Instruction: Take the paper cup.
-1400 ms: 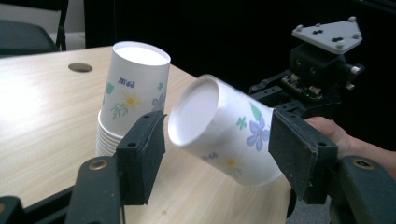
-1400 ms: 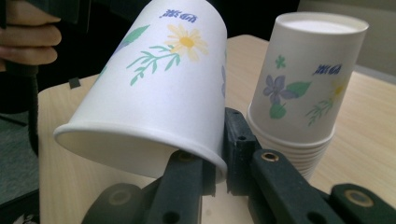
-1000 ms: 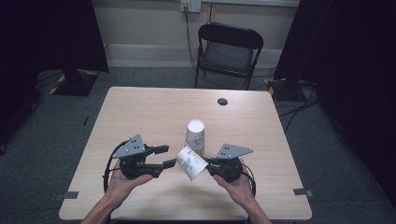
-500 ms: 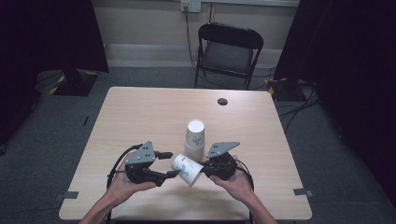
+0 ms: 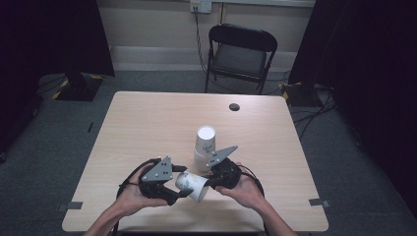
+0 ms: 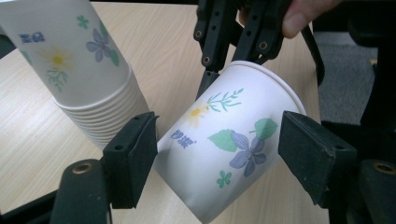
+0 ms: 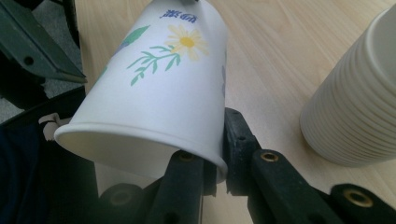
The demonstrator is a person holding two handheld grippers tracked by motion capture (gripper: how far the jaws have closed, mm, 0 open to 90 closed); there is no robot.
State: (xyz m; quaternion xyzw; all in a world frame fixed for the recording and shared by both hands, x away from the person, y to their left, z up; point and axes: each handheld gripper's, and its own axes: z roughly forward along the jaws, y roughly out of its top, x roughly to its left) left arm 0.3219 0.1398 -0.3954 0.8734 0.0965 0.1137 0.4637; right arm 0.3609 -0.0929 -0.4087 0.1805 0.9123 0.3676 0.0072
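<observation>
Low over the near middle of the table [image 5: 147, 123]: single cup [image 5: 192, 184] on its side between left gripper [image 5: 169, 189] and right gripper [image 5: 209, 183], just before the stack [image 5: 204, 147]. Seen along the left gripper [image 6: 215, 158]: jaws just opening, left pad about at the cup [image 6: 224, 154] wall, right pad apart from it. Seen along the right gripper [image 7: 215, 163]: jaws pinched on the cup [image 7: 159, 98] rim, one inside, one outside. From above, that pinch hidden under the grey plates. Bare tabletop left and far; near edge close behind the hands. Stack [image 7: 359, 102] top cut off; cup base out of frame.
</observation>
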